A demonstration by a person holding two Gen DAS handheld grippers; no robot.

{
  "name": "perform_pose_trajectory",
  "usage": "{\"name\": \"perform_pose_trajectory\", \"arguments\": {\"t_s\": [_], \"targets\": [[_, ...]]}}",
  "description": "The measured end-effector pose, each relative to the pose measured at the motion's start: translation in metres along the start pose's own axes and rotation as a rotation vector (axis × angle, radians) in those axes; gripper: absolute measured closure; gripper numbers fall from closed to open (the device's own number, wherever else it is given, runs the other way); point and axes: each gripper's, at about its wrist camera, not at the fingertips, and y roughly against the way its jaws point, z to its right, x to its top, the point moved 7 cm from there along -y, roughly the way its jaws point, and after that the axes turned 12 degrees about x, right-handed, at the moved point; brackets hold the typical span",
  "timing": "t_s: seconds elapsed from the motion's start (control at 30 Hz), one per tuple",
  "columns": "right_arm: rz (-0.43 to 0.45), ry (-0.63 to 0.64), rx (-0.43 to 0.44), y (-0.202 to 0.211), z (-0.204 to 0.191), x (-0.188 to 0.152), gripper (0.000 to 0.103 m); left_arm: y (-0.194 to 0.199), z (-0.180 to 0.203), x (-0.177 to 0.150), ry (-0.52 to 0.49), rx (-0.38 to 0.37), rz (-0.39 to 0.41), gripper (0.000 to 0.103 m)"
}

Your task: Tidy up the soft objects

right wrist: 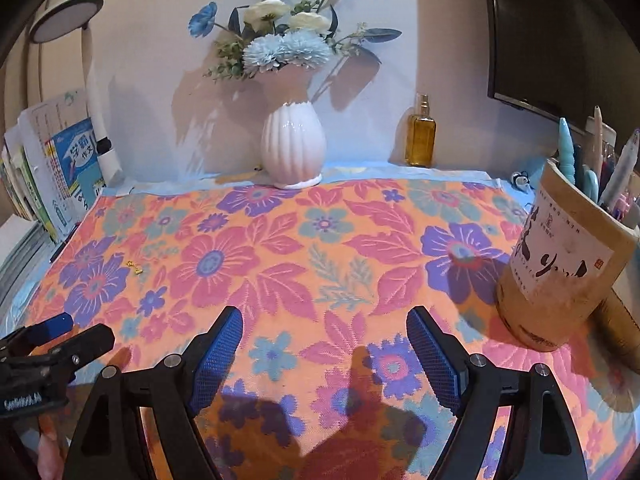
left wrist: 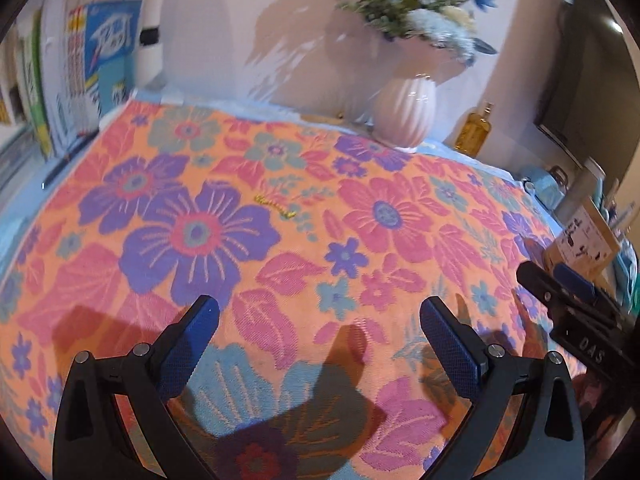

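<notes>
Both grippers are up over the surface, side by side, angled forward and down. The left gripper (left wrist: 320,308) has its jaws spread wide, blue ribbed pads (left wrist: 184,352) facing each other across an empty gap, black finger frames splayed out to either side. Nothing between them, nothing touched. The right gripper (right wrist: 324,318) matches it: jaws wide apart, blue pads (right wrist: 434,360) facing inward, gap empty. From the left wrist view the right gripper pokes in at the right edge; from the right wrist view the left one shows at the lower left, so the two sit close together, near level with each other.
</notes>
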Motion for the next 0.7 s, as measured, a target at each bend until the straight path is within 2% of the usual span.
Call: {"name": "perform_pose_trajectory", "arguments": {"t_s": [0.07,0.2,0.7], "targets": [[-0.015,0.031,-0.006,-0.003,-0.006,-0.001,0.015,-0.001,-0.001,-0.001,0.003,0.004,-0.003,0.002],[0.001,0.067,-0.044,0.001,-0.01,0.0,0.015,-0.001,0.001,-0.003,-0.011,0.02,-0.004,0.002],[-0.014,0.059,-0.048,-0.002,-0.009,-0.001,0.007,0.011,-0.013,0.002,0.035,0.059,0.06,0.002]]}}
